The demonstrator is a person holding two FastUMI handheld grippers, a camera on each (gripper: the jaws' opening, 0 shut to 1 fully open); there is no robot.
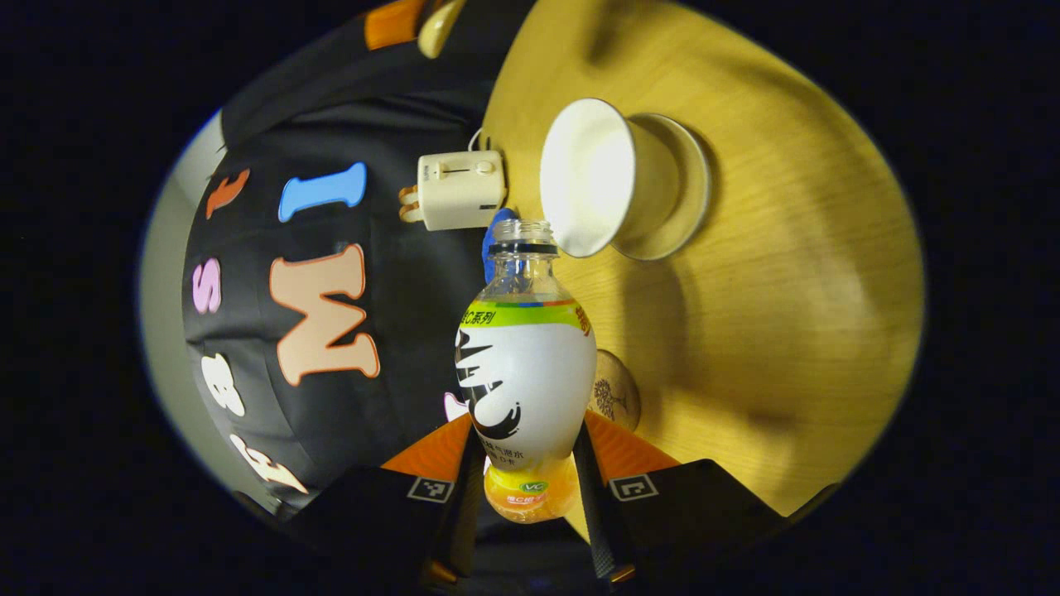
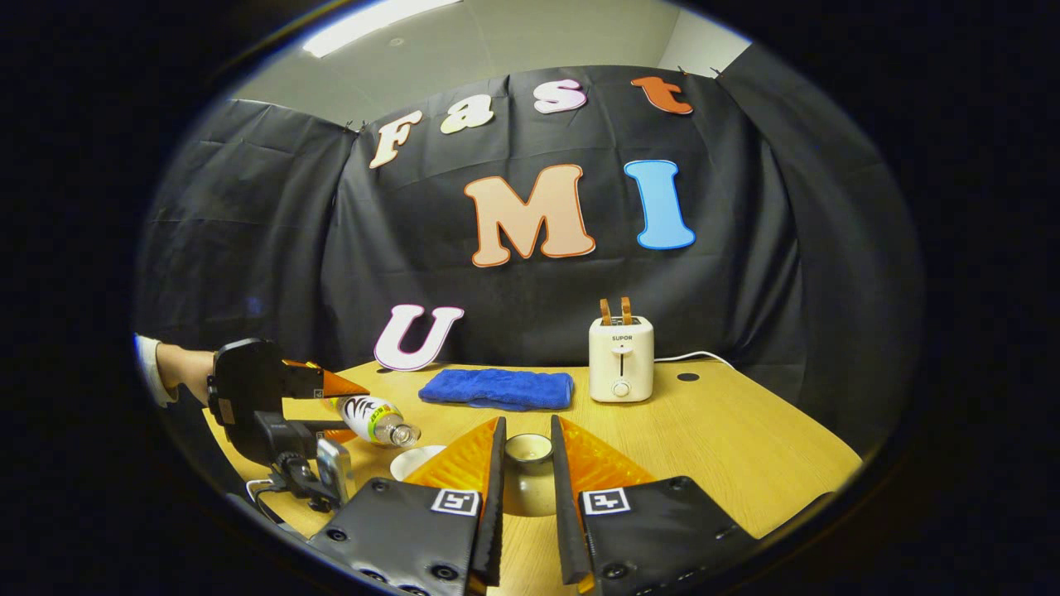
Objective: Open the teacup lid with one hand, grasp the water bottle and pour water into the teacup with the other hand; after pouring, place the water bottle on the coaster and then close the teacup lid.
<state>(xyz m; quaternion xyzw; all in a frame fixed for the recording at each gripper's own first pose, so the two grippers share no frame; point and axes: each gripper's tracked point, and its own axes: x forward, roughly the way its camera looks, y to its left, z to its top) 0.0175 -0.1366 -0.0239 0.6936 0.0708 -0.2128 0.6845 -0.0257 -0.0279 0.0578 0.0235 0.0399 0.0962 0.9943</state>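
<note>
Wooden table, black cloth behind; left gripper clamps the uncapped water bottle tipped, mouth at the teacup rim at 12 o'clock: pouring step, next needs more tilt. Right gripper, fingers narrow, holds the teacup lid; coaster at 3 o'clock of bottle; toaster reads SUPOR.

Toaster w/ toast – blue towel.

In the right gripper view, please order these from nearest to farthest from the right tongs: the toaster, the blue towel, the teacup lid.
1. teacup lid, held between the right tongs.
2. blue towel, farther back, slightly left.
3. toaster, at the back, to the right, by the wall; only a little beyond the towel.
</note>
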